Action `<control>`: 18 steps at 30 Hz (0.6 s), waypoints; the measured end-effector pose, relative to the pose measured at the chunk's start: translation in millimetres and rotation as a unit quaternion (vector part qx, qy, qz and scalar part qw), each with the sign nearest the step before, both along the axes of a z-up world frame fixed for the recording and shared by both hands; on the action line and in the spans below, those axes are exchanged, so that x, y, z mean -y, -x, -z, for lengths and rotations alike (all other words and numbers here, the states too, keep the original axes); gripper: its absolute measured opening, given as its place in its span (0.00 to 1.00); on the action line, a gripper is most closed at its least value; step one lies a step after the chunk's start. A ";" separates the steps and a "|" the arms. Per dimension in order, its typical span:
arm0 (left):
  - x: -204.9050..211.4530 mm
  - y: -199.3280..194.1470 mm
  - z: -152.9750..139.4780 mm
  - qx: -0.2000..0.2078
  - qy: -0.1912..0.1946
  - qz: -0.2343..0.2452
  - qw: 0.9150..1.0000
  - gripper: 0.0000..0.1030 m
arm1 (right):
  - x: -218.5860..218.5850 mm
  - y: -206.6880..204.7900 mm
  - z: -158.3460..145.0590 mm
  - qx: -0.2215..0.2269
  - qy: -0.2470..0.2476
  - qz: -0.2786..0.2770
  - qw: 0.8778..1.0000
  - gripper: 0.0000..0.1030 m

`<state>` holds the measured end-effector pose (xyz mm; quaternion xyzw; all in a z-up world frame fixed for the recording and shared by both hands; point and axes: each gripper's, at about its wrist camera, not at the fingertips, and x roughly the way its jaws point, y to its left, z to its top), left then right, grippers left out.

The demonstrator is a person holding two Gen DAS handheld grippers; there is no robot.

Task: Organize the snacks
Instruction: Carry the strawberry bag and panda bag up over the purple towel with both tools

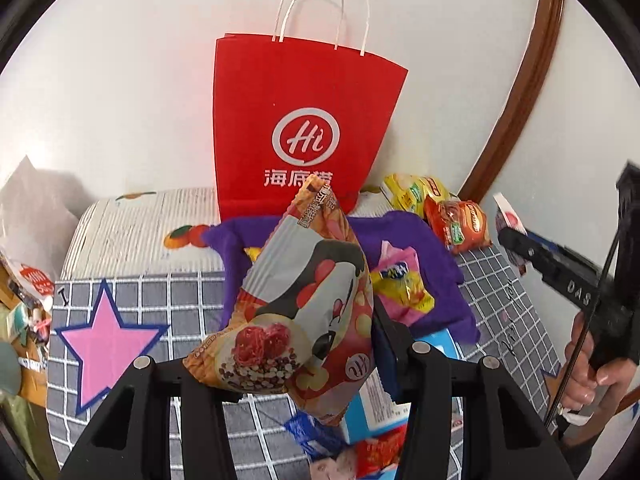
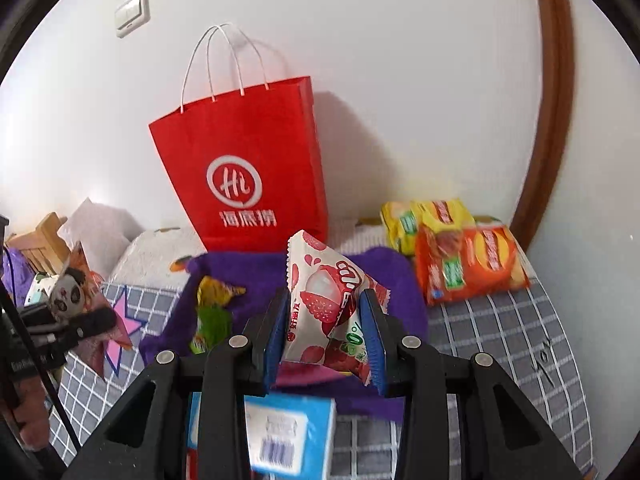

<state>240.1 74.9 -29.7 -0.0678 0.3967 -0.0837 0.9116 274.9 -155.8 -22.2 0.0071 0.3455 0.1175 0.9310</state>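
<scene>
My left gripper (image 1: pixel 296 364) is shut on a large panda-print snack bag (image 1: pixel 304 304) and holds it above the bed; the same bag shows at the left of the right wrist view (image 2: pixel 76 288). My right gripper (image 2: pixel 326 338) is shut on a white and red lychee snack packet (image 2: pixel 328 308), lifted over a purple cloth (image 2: pixel 248 272). A red paper bag with white handles (image 1: pixel 296 120) (image 2: pixel 248 168) stands upright against the wall behind the cloth.
Yellow (image 2: pixel 424 216) and orange (image 2: pixel 468 268) chip packs lie at the back right. A pink and yellow packet (image 1: pixel 400 284) and a green and yellow one (image 2: pixel 212 312) lie on the cloth. A blue and white box (image 2: pixel 280 432) sits on the checked bedcover (image 2: pixel 500 344).
</scene>
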 end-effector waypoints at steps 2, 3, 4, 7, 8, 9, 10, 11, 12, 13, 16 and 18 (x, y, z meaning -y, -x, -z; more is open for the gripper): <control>-3.6 -7.5 -0.1 -0.002 0.007 -0.005 1.000 0.45 | -5.7 -12.2 -3.6 0.002 -0.003 -0.005 1.000 0.35; -5.8 -12.1 -0.2 -0.004 0.011 -0.008 1.000 0.45 | -8.6 -17.5 -4.6 0.004 -0.004 -0.006 1.000 0.35; -7.2 -15.5 -0.3 -0.005 0.013 -0.012 1.000 0.45 | -11.2 -22.8 -5.7 0.005 -0.006 -0.007 1.000 0.35; -9.7 -31.3 -1.8 -0.014 0.022 -0.024 0.999 0.45 | -16.2 -37.5 -3.7 0.002 -0.014 -0.016 1.000 0.35; -9.6 -36.1 -2.8 -0.015 0.027 -0.027 0.999 0.45 | -16.7 -42.1 -1.8 -0.001 -0.018 -0.017 1.000 0.35; -9.3 -39.9 -3.8 -0.014 0.030 -0.028 0.999 0.45 | -16.6 -46.3 1.3 -0.005 -0.021 -0.017 1.000 0.35; -8.5 -42.7 -4.5 -0.012 0.032 -0.028 0.999 0.45 | -16.6 -51.0 5.5 -0.010 -0.023 -0.018 1.000 0.35; -7.5 -46.8 -5.3 -0.010 0.035 -0.027 0.999 0.45 | -16.1 -55.1 11.3 -0.014 -0.024 -0.018 0.999 0.35; -6.5 -50.7 -4.8 -0.010 0.039 -0.026 0.999 0.45 | -15.3 -58.4 18.2 -0.017 -0.025 -0.020 0.999 0.35; -6.4 -55.3 -4.1 -0.012 0.045 -0.025 0.999 0.45 | -15.8 -63.4 24.9 -0.022 -0.021 -0.025 0.999 0.35; -8.6 -65.0 0.9 -0.013 0.064 -0.025 0.998 0.45 | -14.0 -75.5 37.8 -0.037 -0.003 -0.017 0.999 0.35; -10.3 -71.3 6.8 -0.025 0.068 -0.030 0.997 0.45 | -8.8 -79.9 43.5 -0.048 -0.005 -0.016 0.999 0.35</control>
